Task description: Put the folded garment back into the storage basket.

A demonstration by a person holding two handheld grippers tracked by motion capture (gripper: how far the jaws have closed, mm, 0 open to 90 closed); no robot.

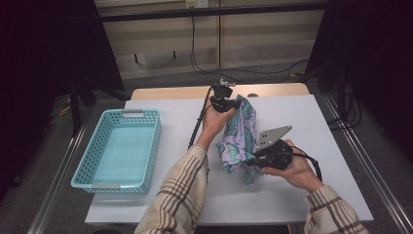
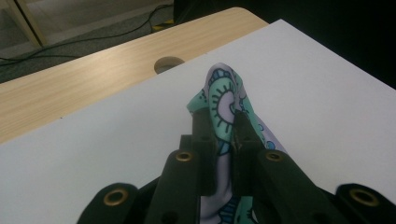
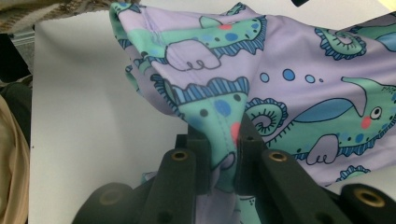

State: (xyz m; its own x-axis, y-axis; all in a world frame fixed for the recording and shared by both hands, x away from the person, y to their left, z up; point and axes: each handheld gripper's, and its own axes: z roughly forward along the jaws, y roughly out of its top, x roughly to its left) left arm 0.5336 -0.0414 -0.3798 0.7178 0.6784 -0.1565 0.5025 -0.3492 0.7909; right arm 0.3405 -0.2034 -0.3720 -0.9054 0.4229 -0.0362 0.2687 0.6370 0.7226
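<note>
A lilac cloth [image 1: 239,136] printed with green and blue sea creatures hangs between my two grippers above the white table top [image 1: 175,195]. The left gripper [image 1: 233,104] holds its far upper end. In the left gripper view the black jaws pinch a fold of the cloth [image 2: 223,100] at the left gripper [image 2: 224,126]. Nearer the front, the right gripper [image 1: 254,160] holds the lower edge. In the right gripper view the right gripper [image 3: 224,135] is shut on a seam of the cloth [image 3: 280,74], which spreads up and to the right.
A turquoise plastic basket [image 1: 108,152] stands on the left of the table, nothing inside it. A wooden strip [image 1: 170,92] with a round cable hole [image 2: 168,64] runs along the table's far edge. Cables lie on the floor behind. Plaid sleeves [image 1: 182,195] reach in from the bottom.
</note>
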